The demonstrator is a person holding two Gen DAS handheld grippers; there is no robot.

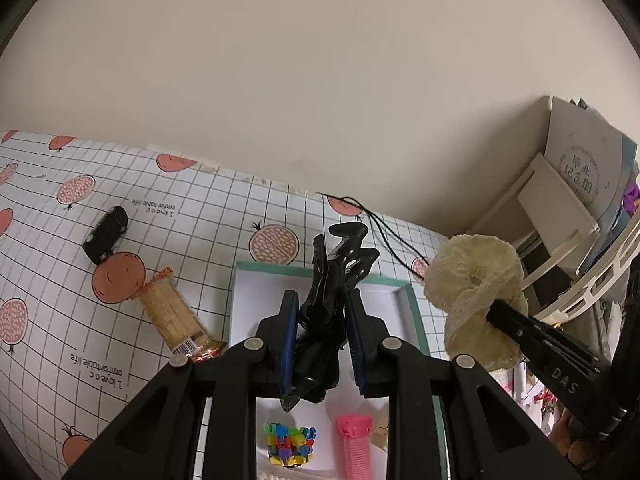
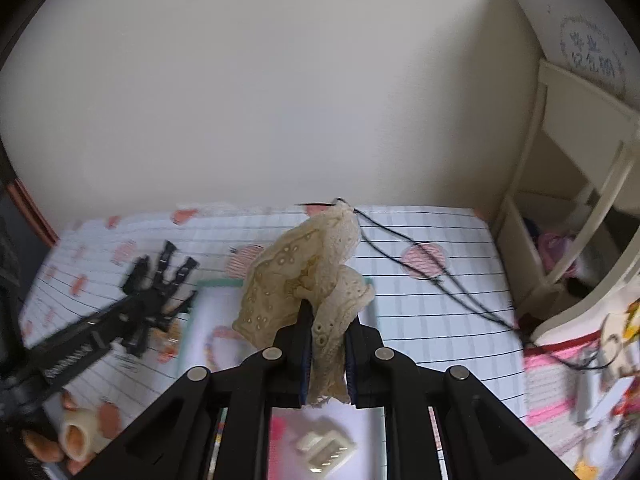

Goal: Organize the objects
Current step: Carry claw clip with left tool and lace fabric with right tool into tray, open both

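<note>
Holding: left gripper (image 1: 322,344) clamps black claw clips (image 1: 336,280), rigid, brittle; right gripper (image 2: 326,354) pinches lace scrunchie (image 2: 296,280), soft, light; both above tray (image 1: 416,320).

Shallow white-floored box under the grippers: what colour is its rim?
Teal rim, clearest in the left wrist view.

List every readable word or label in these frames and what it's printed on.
"I love a c / omfortable life", upside down: tablecloth, again near the toy car.
"DAS", partly hidden: right gripper arm.
Chinese characters in a wreath: card, too small to read.
Barcode: snack packet, unreadable.
</note>
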